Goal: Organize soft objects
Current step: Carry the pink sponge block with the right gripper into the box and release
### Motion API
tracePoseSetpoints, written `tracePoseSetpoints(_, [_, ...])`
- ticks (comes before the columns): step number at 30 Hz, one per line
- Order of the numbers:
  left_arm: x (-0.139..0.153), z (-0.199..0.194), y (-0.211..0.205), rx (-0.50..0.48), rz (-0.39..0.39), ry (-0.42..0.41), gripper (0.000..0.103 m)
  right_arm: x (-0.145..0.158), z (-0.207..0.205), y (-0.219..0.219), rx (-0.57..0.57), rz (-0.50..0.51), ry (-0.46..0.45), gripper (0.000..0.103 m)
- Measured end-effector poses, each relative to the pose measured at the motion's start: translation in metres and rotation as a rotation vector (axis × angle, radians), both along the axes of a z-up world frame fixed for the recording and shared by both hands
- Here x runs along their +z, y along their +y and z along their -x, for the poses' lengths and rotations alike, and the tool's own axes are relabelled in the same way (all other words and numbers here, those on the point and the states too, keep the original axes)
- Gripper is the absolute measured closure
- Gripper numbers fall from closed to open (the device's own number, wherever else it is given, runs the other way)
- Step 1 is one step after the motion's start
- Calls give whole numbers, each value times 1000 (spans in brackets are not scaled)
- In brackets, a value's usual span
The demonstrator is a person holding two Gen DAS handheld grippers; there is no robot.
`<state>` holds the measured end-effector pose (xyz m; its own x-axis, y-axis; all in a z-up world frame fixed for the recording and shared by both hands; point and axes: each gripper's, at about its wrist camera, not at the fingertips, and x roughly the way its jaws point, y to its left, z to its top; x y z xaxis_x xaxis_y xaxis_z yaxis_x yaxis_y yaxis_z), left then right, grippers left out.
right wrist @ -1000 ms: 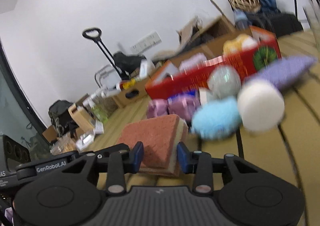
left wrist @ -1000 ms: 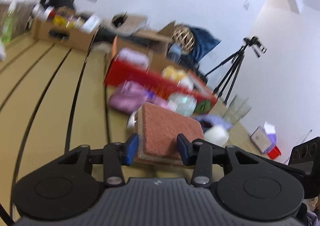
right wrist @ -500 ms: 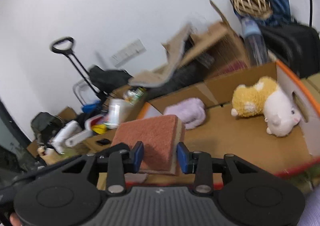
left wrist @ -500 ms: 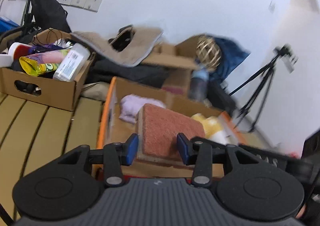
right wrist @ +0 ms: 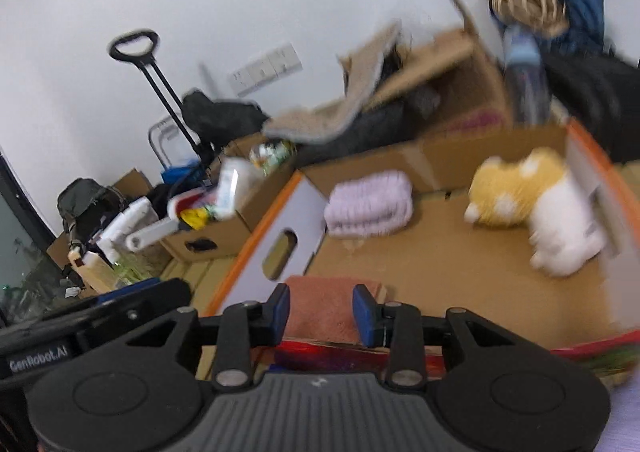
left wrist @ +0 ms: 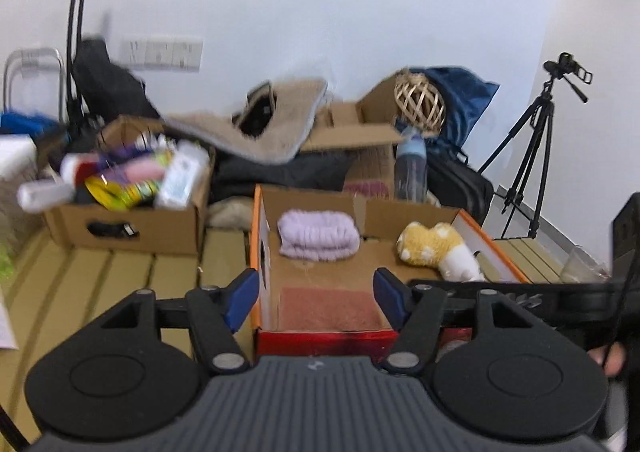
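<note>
So the sponge [left wrist: 330,308] is a flat reddish-pink block, fuzzy on top, lying in the box [left wrist: 496,248] at the 6 o'clock wall, left corner. The left gripper [left wrist: 316,302] tilts down over it, jaws opening, pads clear of it. The right gripper [right wrist: 320,310] also points down, tongs clamped on the sponge's near edge. Lilac towel [left wrist: 318,236] sits at 12, plush toy [left wrist: 438,250] around 2.

The only writing I can read is white lettering, "GenRobot.AI", on the black body of the left gripper [right wrist: 92,328], seen at the lower left of my right wrist view; labels on the boxed bottles are too blurred
</note>
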<state>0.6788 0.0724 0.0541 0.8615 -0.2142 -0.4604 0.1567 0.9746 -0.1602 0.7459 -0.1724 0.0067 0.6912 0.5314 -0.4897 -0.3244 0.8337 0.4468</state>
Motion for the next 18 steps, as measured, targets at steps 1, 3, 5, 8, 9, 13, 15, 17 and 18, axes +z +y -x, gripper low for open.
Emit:
tracePoseSetpoints(1, [8, 13, -1, 4, -21, -24, 36, 10, 10, -7, -8, 8, -24, 65])
tracePoseSetpoints(3, [20, 38, -4, 6, -54, -73, 30, 32, 41, -22, -23, 30, -93, 59])
tracePoseSetpoints(5, [25, 74, -7, 9, -85, -138, 27, 48, 75, -34, -39, 66, -172, 53])
tracePoseSetpoints(8, [21, 126, -14, 6, -110, -194, 23, 52, 131, -49, -84, 153, -267, 48])
tracePoseSetpoints(9, [17, 145, -17, 2, -111, -203, 22, 48, 151, -53, -98, 182, -280, 48])
tracePoseSetpoints(13, [-7, 204, -22, -3, -71, -200, 19, 25, 223, -64, -124, 215, -297, 48])
tracePoseSetpoints(15, [-21, 229, -23, 0, -56, -184, 18, 12, 257, -66, -127, 227, -305, 47])
tracePoseSetpoints(17, [-34, 253, -22, 1, -38, -160, 18, -1, 290, -64, -134, 236, -300, 47])
tracePoseSetpoints(18, [-39, 264, -21, 4, -29, -148, 18, -7, 305, -63, -137, 239, -294, 47])
